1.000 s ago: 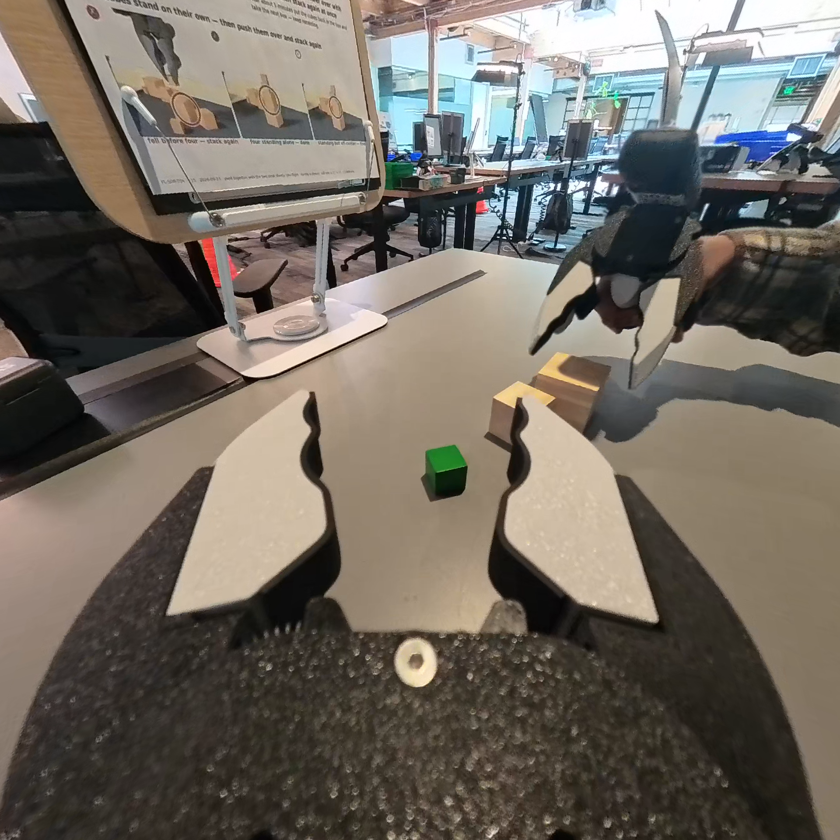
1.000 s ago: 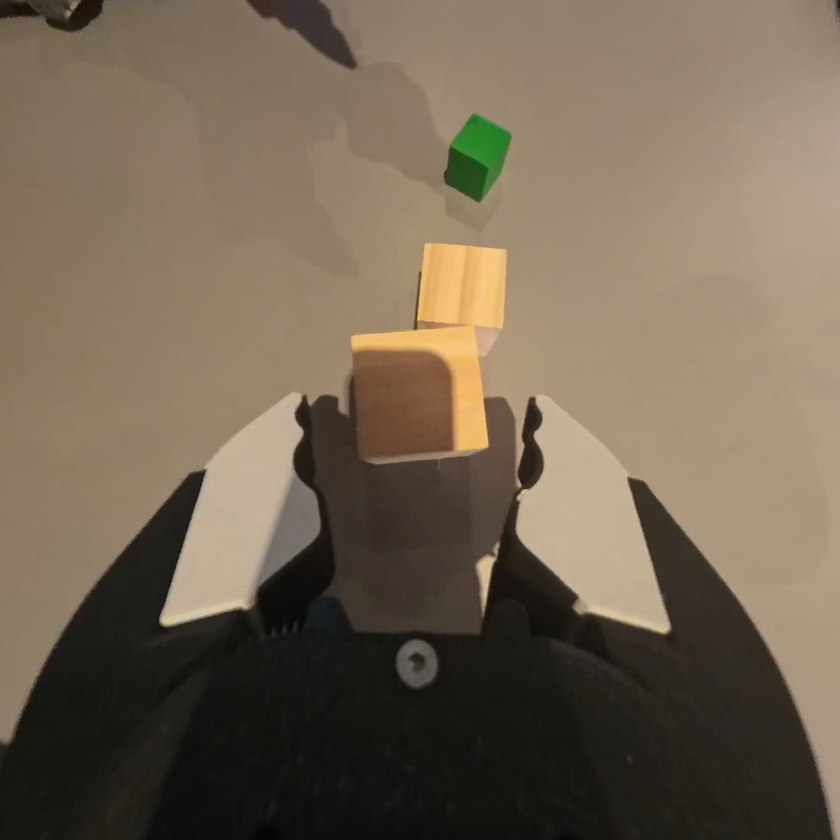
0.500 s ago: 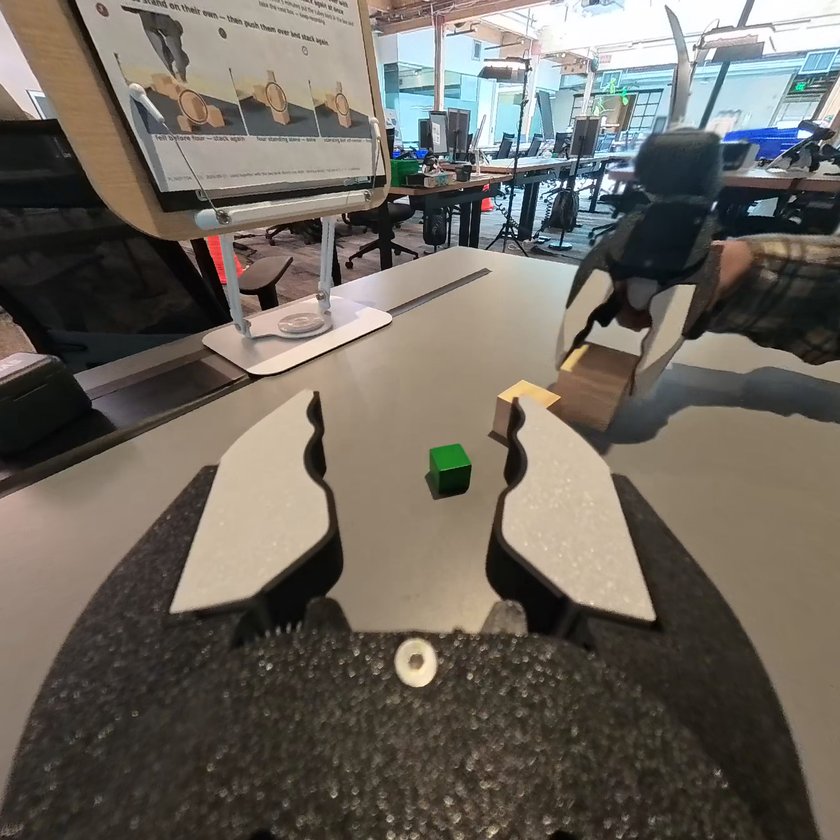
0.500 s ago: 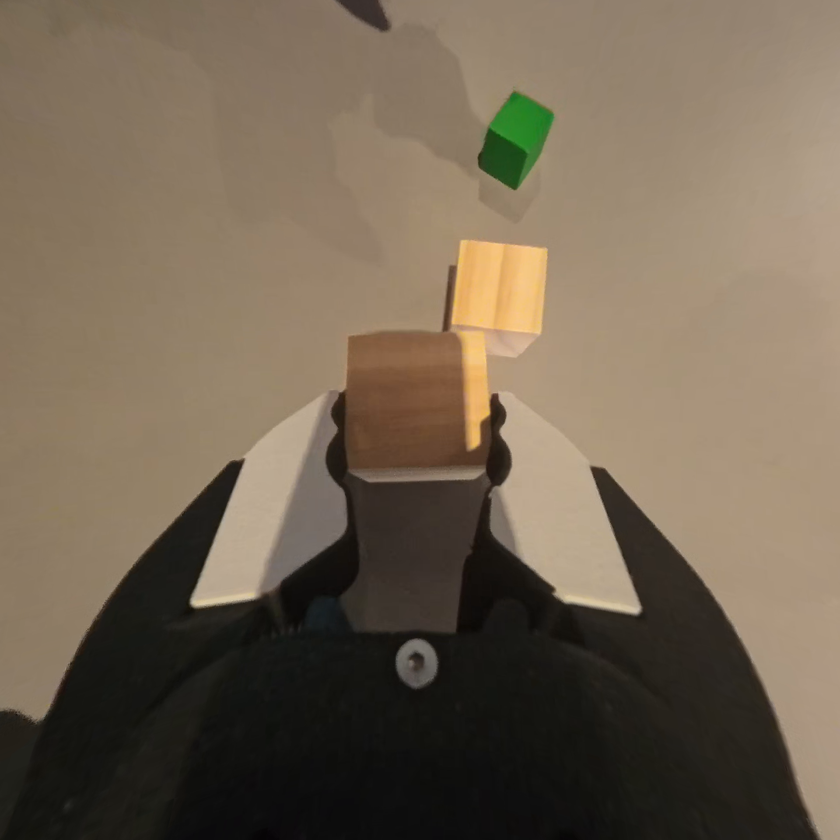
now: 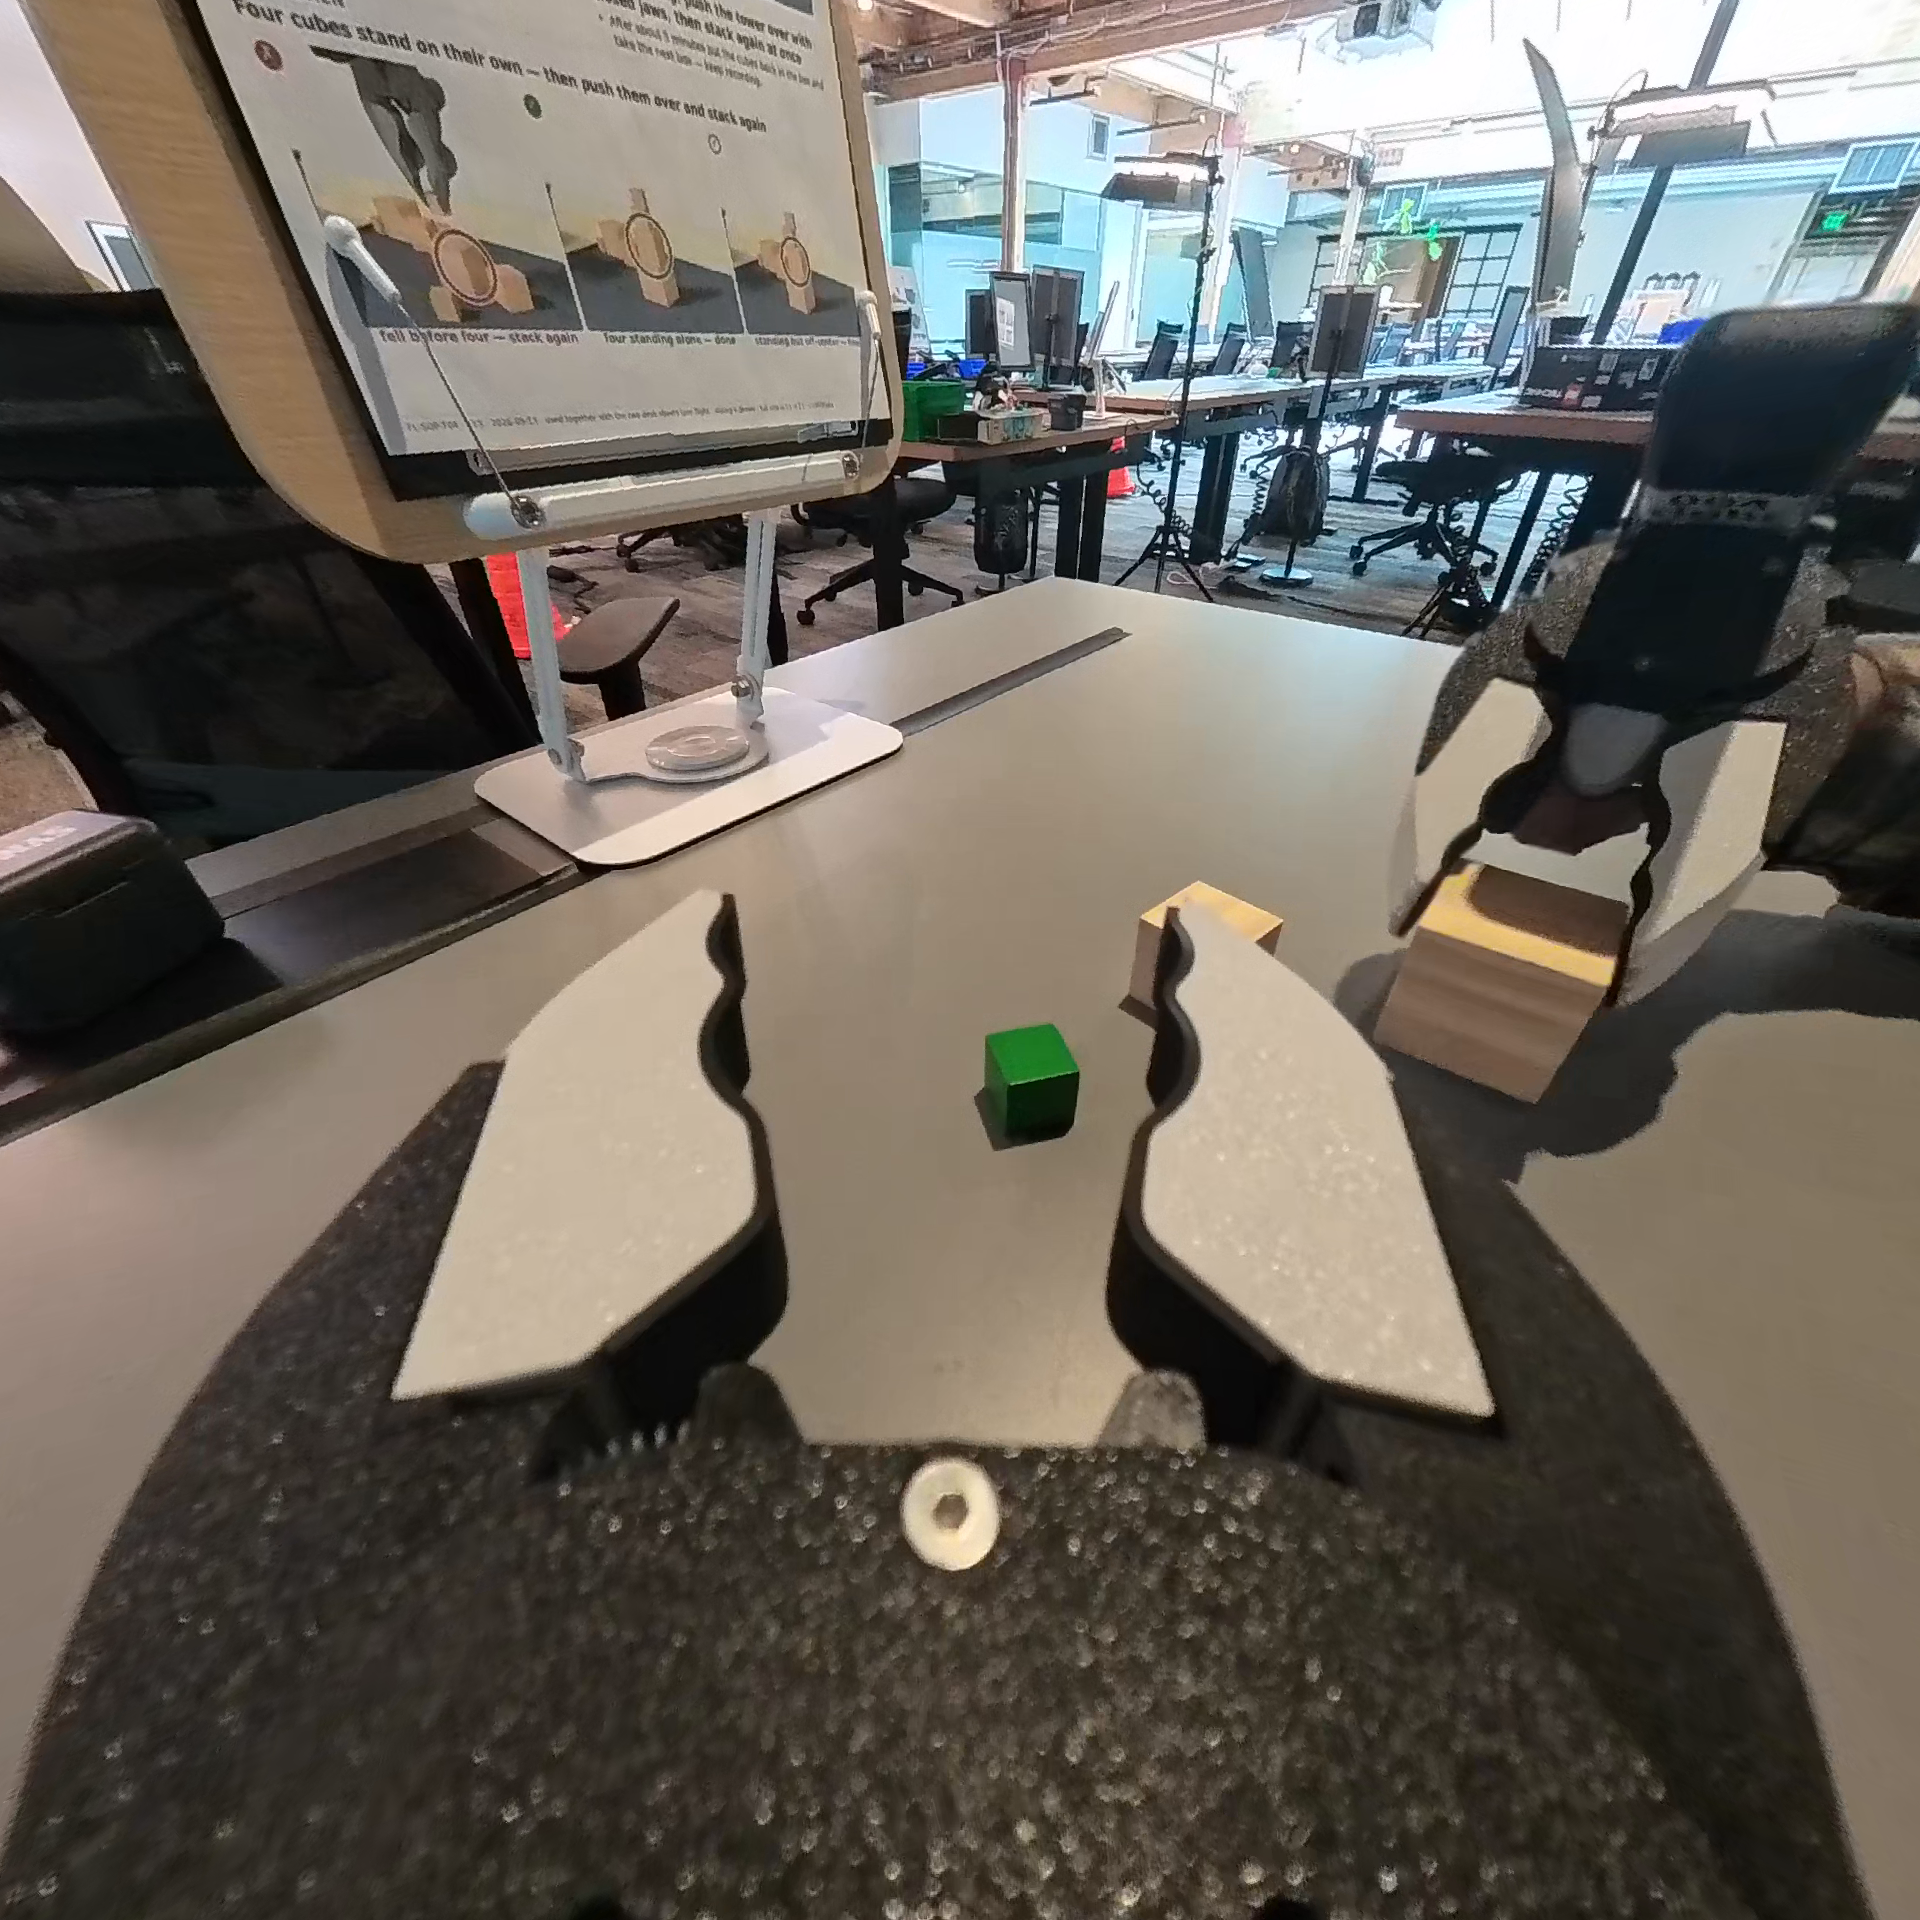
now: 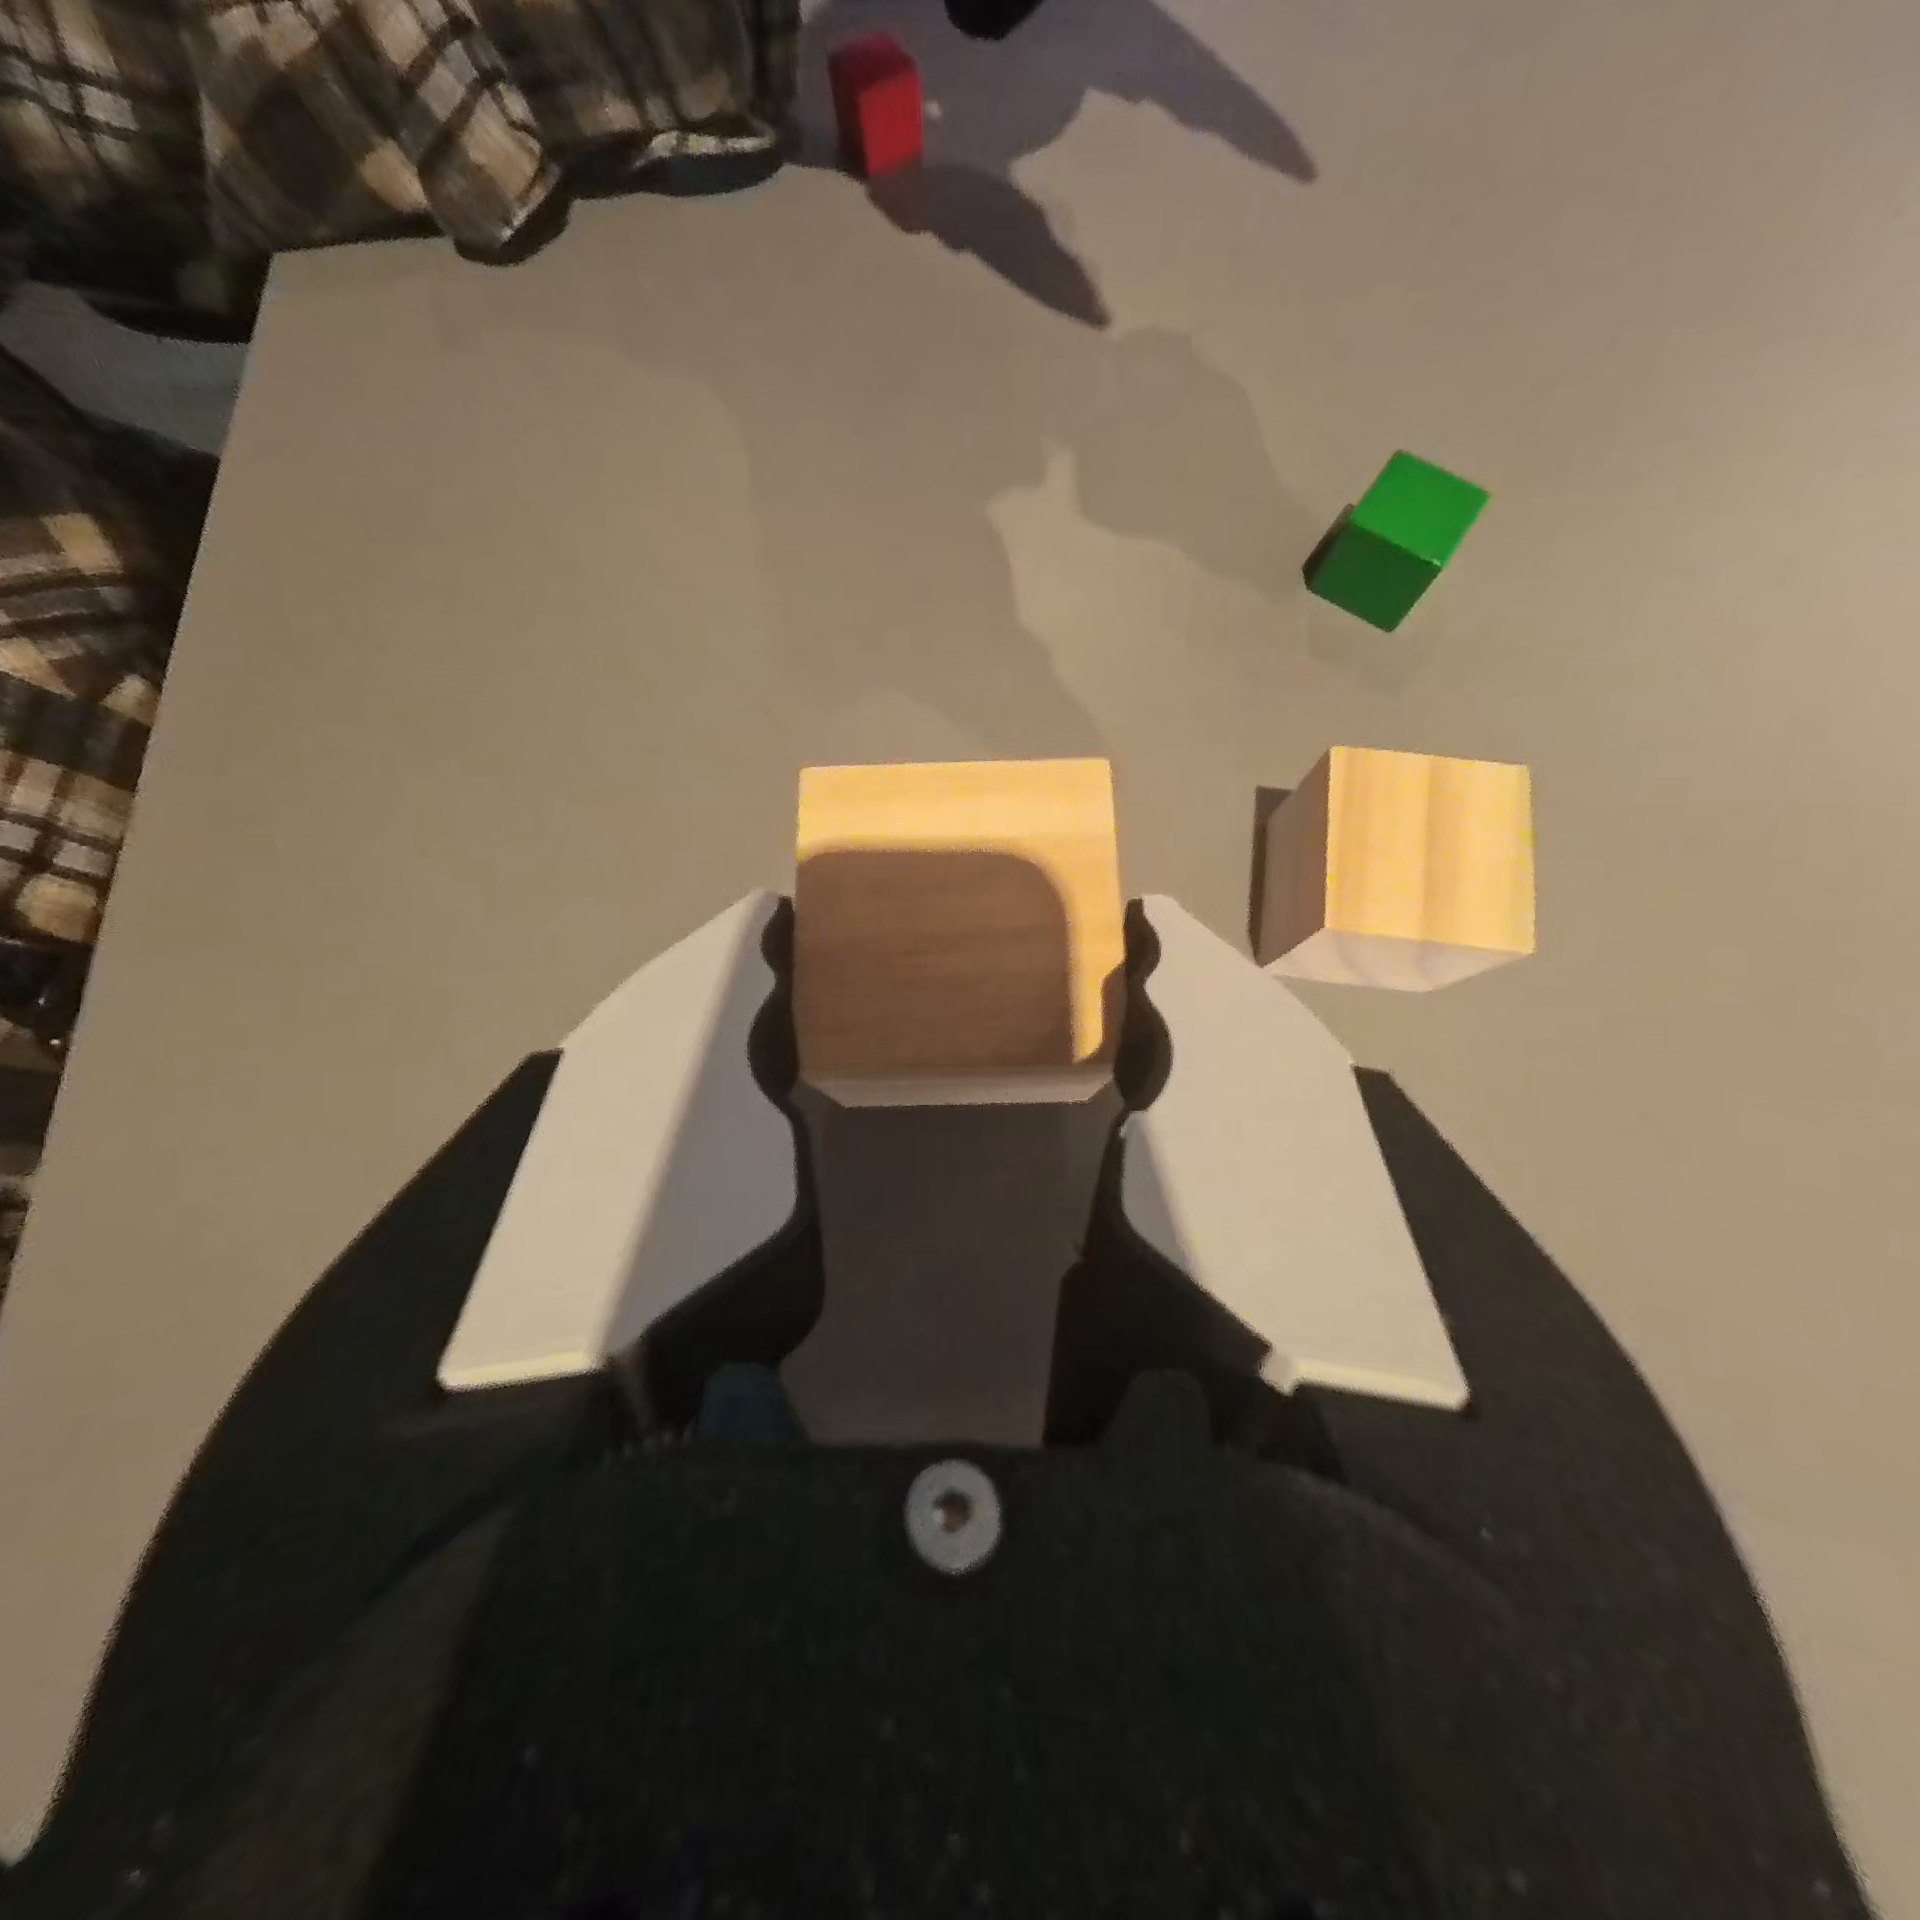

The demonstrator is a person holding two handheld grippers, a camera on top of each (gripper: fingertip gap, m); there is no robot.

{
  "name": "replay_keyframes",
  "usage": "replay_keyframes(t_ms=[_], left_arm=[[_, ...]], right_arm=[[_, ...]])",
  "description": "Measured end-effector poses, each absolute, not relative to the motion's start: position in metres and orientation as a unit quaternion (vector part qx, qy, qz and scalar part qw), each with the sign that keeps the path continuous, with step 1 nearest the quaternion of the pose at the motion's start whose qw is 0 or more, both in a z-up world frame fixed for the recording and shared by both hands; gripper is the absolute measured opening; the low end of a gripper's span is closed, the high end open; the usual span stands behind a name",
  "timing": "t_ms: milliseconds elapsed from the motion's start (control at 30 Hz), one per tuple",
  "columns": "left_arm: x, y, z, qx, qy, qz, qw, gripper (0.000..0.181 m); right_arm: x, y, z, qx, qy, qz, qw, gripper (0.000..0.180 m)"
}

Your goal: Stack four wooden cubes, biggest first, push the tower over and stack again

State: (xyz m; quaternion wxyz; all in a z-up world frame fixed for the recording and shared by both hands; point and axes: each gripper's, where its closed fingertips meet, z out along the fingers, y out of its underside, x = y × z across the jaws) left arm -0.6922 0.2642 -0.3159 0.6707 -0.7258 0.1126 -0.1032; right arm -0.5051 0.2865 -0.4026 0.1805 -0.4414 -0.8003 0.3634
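Biggest cube [image 6: 956, 914] now clamped between right fingers [image 6: 1236, 1039], shifted from second cube [image 6: 1397, 862]; left fingers [image 5: 1288, 1132] wide.

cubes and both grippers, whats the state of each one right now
large wooden cube: clamped between the right gripper's fingers
right gripper: shut on the large wooden cube
left gripper: open, holding nothing
smaller wooden cube: free on the table, apart from the large one
green cube: free on the table, ahead of the left gripper's open jaws
red cube: free on the table, near a plaid sleeve
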Motion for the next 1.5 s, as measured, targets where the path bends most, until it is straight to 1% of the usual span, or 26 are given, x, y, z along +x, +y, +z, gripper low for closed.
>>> replay_keyframes(t_ms=[200,333,400,433,467,600,733,933,1200,1367,1433,1500], left_arm=[[-0.692,0.265,-0.318,-0.728,0.113,-0.105,0.668,0.076],[-0.692,0.265,-0.318,-0.728,0.112,-0.105,0.668,0.076],[-0.693,0.265,-0.318,-0.728,0.111,-0.105,0.668,0.076],[-0.693,0.265,-0.318,-0.728,0.111,-0.105,0.668,0.076],[-0.693,0.265,-0.318,-0.728,0.110,-0.105,0.669,0.076],[-0.694,0.265,-0.318,-0.727,0.109,-0.104,0.670,0.076],[-0.694,0.264,-0.317,-0.727,0.110,-0.102,0.671,0.076],[-0.697,0.264,-0.316,-0.727,0.107,-0.100,0.671,0.076],[-0.696,0.263,-0.314,-0.726,0.109,-0.100,0.671,0.076],[-0.695,0.263,-0.314,-0.727,0.111,-0.099,0.670,0.076],[-0.695,0.263,-0.315,-0.728,0.110,-0.099,0.670,0.076],[-0.695,0.263,-0.315,-0.728,0.110,-0.099,0.670,0.076]], right_arm=[[-0.505,0.289,-0.419,-0.449,-0.804,0.343,0.185,0.059],[-0.507,0.291,-0.419,-0.443,-0.802,0.343,0.208,0.060],[-0.510,0.294,-0.414,-0.448,-0.792,0.347,0.226,0.083],[-0.511,0.297,-0.409,-0.449,-0.789,0.350,0.232,0.088],[-0.512,0.301,-0.401,-0.450,-0.783,0.353,0.245,0.089],[-0.522,0.327,-0.368,-0.470,-0.755,0.364,0.279,0.083],[-0.536,0.351,-0.358,-0.498,-0.746,0.347,0.274,0.080],[-0.557,0.361,-0.378,-0.528,-0.755,0.311,0.233,0.070],[-0.568,0.356,-0.411,-0.541,-0.773,0.279,0.181,0.069],[-0.569,0.353,-0.422,-0.544,-0.778,0.272,0.157,0.063],[-0.570,0.353,-0.427,-0.545,-0.781,0.268,0.145,0.059],[-0.571,0.352,-0.430,-0.546,-0.783,0.270,0.129,0.044]])
